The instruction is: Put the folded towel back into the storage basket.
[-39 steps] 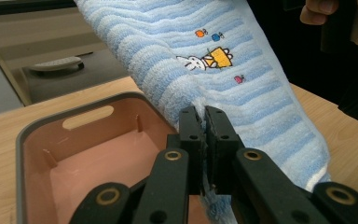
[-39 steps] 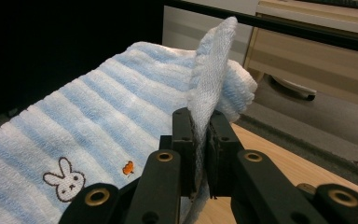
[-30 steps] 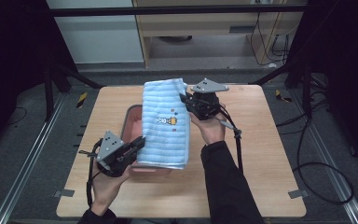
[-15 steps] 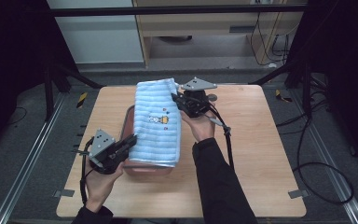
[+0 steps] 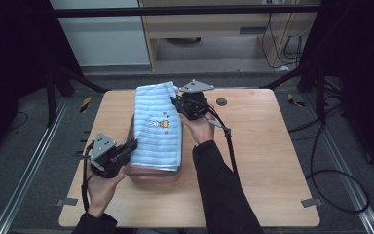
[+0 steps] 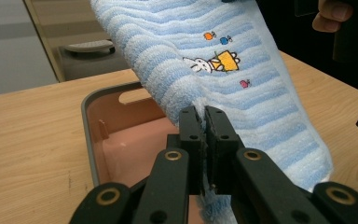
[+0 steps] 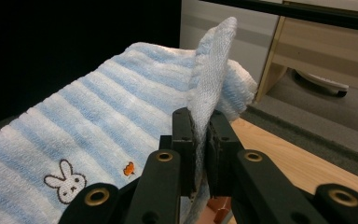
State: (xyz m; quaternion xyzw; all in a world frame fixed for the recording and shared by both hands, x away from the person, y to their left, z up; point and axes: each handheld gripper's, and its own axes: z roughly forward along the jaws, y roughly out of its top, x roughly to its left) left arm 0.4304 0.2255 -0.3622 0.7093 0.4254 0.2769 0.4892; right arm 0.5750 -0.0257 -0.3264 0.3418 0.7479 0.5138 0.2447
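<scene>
1. Stretching a blue-and-white striped towel (image 5: 157,127) between them, the left gripper (image 5: 129,146) and the right gripper (image 5: 177,103) hold it over a pink bin (image 5: 152,174) that sits left of the table's (image 5: 272,161) middle, toward its near edge.
2. Pinching hard, the left gripper's jaws are pressed together on the towel's near hem, as the left gripper view shows; the right gripper's jaws clamp a fold of the far hem, which stands up between them in the right gripper view.
3. The towel hangs taut along the bin's length, its embroidered rabbit (image 5: 152,124) facing up, its far end reaching toward the table's far edge and its near end drooping over the bin's near rim.
4. The step in hand appears to be carrying the spread towel into place above the bin.
5. The next move likely calls for lowering both ends evenly, keeping the cloth centred so it settles inside the walls rather than snagging a rim, before either grip lets go.
</scene>
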